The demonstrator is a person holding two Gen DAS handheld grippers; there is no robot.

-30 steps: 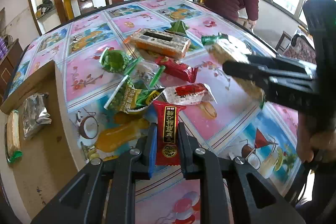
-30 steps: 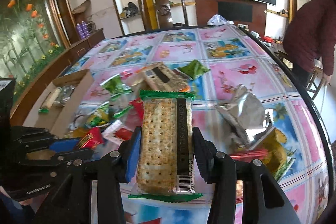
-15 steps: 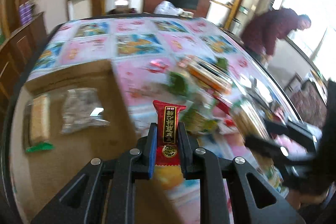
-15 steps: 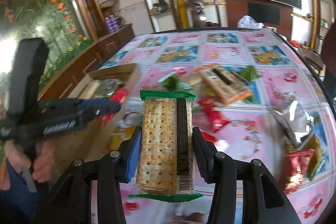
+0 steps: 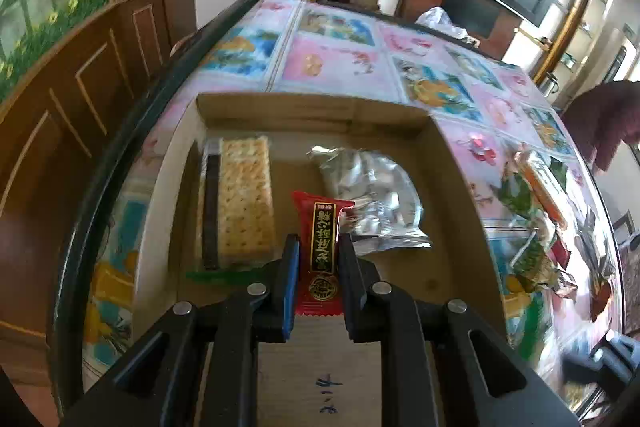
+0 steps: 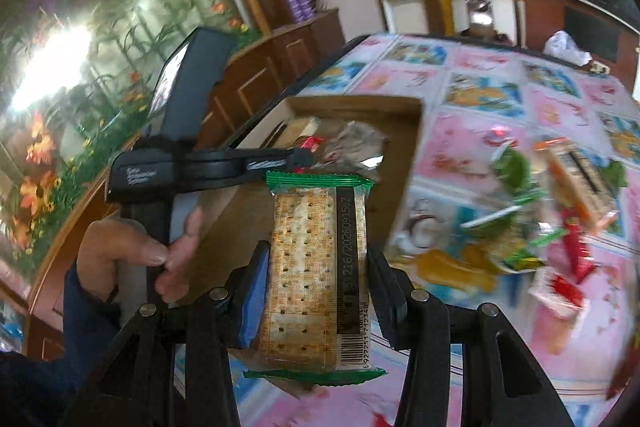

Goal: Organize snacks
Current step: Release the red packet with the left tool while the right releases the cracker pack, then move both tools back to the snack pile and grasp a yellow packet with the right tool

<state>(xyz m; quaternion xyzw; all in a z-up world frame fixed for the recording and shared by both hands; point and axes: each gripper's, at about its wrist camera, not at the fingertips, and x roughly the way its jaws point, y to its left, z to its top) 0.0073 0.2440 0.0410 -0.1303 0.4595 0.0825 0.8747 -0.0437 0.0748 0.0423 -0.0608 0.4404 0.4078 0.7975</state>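
Observation:
My left gripper is shut on a small red candy packet and hangs over the open cardboard box. In the box lie a cracker pack and a crumpled silver wrapper. My right gripper is shut on a long cracker pack with green ends, held just in front of the box. In the right wrist view the left gripper reaches over the box from the left, gripped by a hand.
Loose snacks lie in a heap on the flowered tablecloth right of the box. The table's dark edge runs close to the box's left side, with a wooden cabinet beyond. A person in dark red stands far right.
Both grippers have swung left from the snack heap to the box, each keeping its packet. The left gripper now hangs over the box's inside.

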